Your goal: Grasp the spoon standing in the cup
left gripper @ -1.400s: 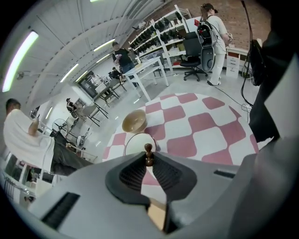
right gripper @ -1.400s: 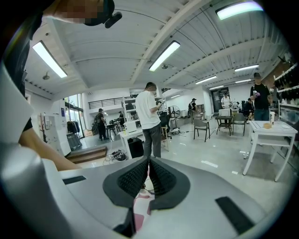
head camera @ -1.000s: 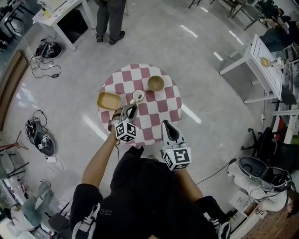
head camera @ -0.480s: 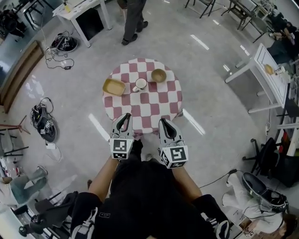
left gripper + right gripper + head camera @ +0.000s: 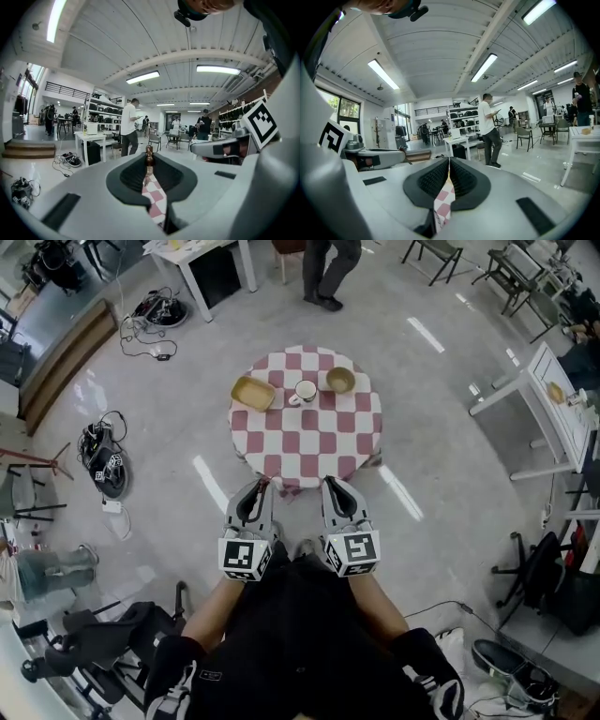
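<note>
Table looks farther off now. Left gripper has pulled back from it; right gripper is closed on nothing. Cup stays there. Left jaws pinch the wooden spoon, so the grab looks done.

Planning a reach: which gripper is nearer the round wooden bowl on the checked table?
Right. The right gripper hangs off the near edge of the checked table, almost in line with the round wooden bowl; the left gripper sits beside it, further left.

Glossy grey floor, round checked worktop in the middle, white tables and chairs around; ribbed white ceiling, long lamps.
</note>
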A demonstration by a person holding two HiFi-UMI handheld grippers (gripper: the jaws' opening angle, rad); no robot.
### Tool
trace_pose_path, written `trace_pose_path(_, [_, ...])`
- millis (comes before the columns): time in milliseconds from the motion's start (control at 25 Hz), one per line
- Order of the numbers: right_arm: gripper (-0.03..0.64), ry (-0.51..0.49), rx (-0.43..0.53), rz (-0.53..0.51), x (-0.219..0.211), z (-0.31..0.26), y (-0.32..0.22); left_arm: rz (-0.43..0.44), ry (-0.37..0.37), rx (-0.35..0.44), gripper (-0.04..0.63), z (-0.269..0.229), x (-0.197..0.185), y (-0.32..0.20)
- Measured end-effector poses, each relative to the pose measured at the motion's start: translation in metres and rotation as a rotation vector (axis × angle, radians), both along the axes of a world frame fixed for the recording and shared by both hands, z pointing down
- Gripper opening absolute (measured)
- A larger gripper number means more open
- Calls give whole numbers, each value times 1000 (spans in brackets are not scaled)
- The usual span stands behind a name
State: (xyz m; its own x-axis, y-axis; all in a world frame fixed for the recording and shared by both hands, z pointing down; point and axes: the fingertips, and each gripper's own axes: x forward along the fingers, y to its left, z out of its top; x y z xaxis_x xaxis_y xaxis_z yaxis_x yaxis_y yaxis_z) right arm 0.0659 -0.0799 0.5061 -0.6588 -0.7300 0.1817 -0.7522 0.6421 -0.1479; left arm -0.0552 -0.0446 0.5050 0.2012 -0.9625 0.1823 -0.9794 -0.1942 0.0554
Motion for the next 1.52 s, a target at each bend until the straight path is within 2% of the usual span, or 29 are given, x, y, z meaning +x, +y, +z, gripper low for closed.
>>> trace_pose_path(360, [31, 16, 13, 32, -19, -9, 27, -9, 50, 48, 44, -27, -23, 30])
trace_pose_path(520, [31, 22, 16, 50, -26, -8, 38, -6, 51, 60, 44, -28, -34, 37])
trace_pose_path(1000, [29, 54, -18, 53, -37, 3, 69, -11, 62, 35, 44, -17, -50, 63])
trace_pose_path(1520, [29, 42, -2, 41, -52, 1, 71, 12, 59, 20, 44, -12, -53, 69])
